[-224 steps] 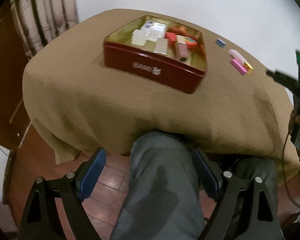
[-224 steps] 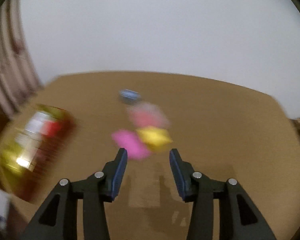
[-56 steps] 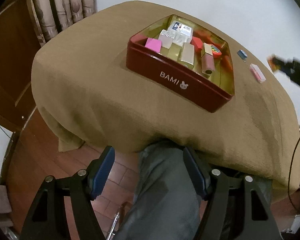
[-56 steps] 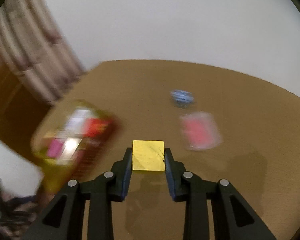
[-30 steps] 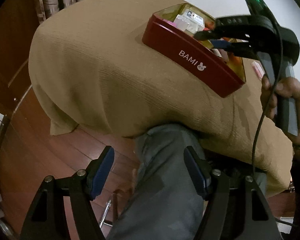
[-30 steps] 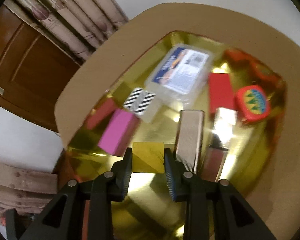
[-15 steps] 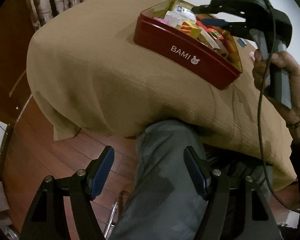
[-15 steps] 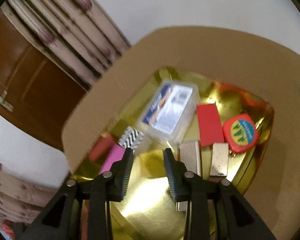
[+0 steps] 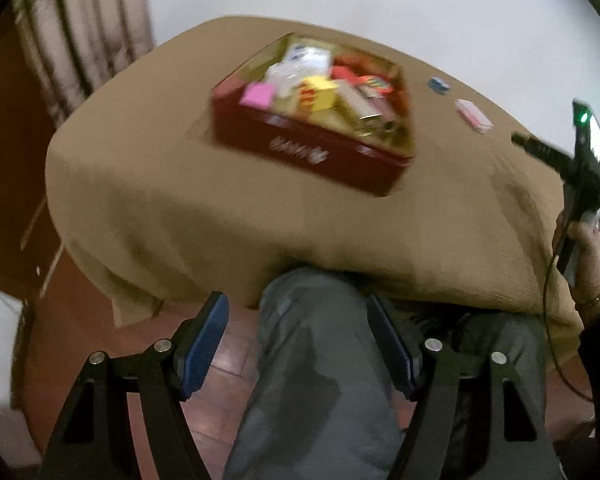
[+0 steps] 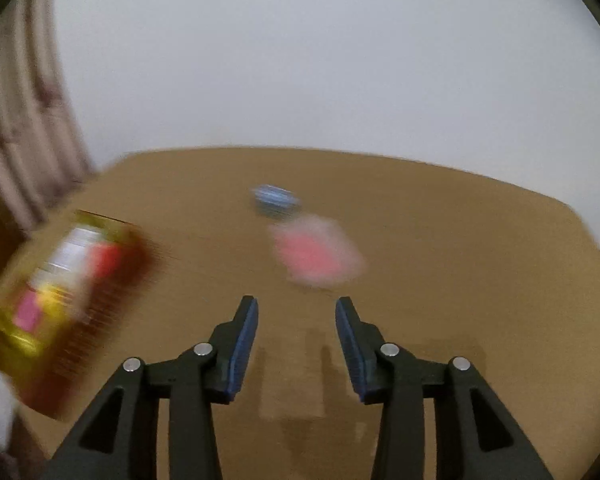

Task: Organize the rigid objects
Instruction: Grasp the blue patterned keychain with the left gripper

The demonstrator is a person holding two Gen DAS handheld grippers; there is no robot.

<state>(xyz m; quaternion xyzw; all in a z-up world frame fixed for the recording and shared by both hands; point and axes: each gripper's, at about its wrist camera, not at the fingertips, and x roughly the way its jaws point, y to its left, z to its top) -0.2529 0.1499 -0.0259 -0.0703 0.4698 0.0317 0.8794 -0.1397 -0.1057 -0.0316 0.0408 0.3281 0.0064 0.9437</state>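
- While blur softens edges, we note the red rectangular tin [image 9: 308, 148], gold inside, on the cloth-draped surface [image 9: 148, 184].
- Right hand-held gripper [image 10: 296, 320]: jaws just opening, nothing between.
- Left hand-held gripper [image 9: 300, 320]: spread, empty.

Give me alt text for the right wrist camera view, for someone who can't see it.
The right gripper hangs open and empty over a tan tablecloth, its jaws having just been opening. Ahead lie a blurred pink flat item and a small blue item; the red tin of assorted objects sits at left.
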